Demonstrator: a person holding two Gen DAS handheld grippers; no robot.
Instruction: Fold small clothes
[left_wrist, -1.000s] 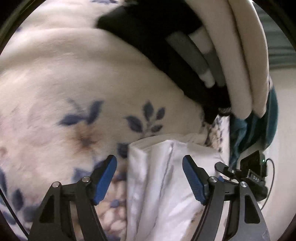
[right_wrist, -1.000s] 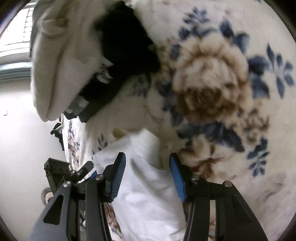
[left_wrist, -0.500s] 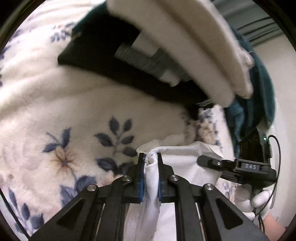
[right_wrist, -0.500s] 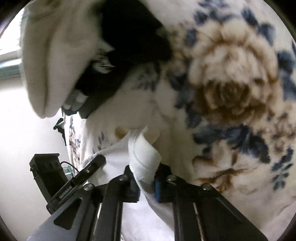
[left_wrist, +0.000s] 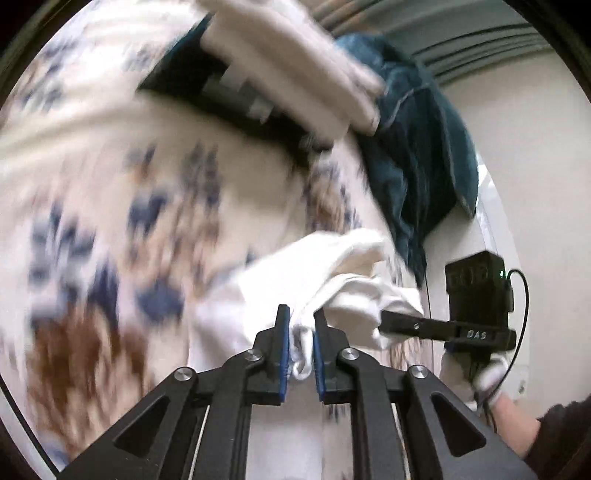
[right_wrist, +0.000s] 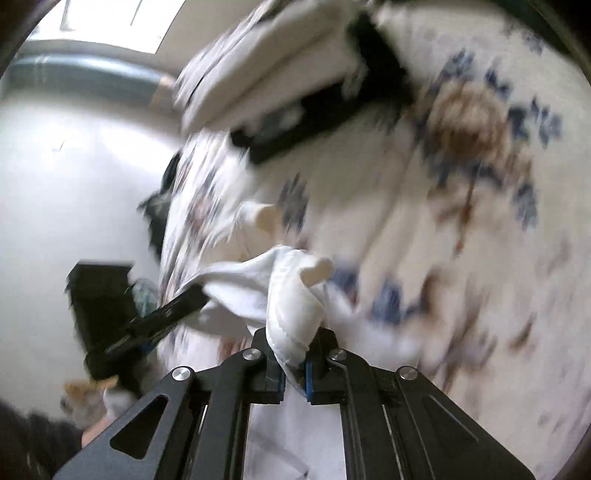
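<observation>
A small white garment (left_wrist: 332, 280) is held up off a floral fleece blanket (left_wrist: 110, 206). My left gripper (left_wrist: 300, 350) is shut on one bunched edge of it. My right gripper (right_wrist: 294, 363) is shut on another edge of the same white garment (right_wrist: 291, 306), which hangs between the two. In the left wrist view the right gripper (left_wrist: 436, 326) shows at the right, pinching the cloth. In the right wrist view the left gripper (right_wrist: 162, 317) shows at the left. Both views are motion-blurred.
A stack of folded clothes, cream (left_wrist: 295, 74) on black (left_wrist: 229, 99), lies on the blanket at the back. A teal garment (left_wrist: 417, 155) hangs at the blanket's right edge. A pale wall (right_wrist: 74, 184) lies beyond the blanket.
A second ago both grippers were open around the white garment's edges. They closed on it and have now lifted it off the blanket, pulling back.
</observation>
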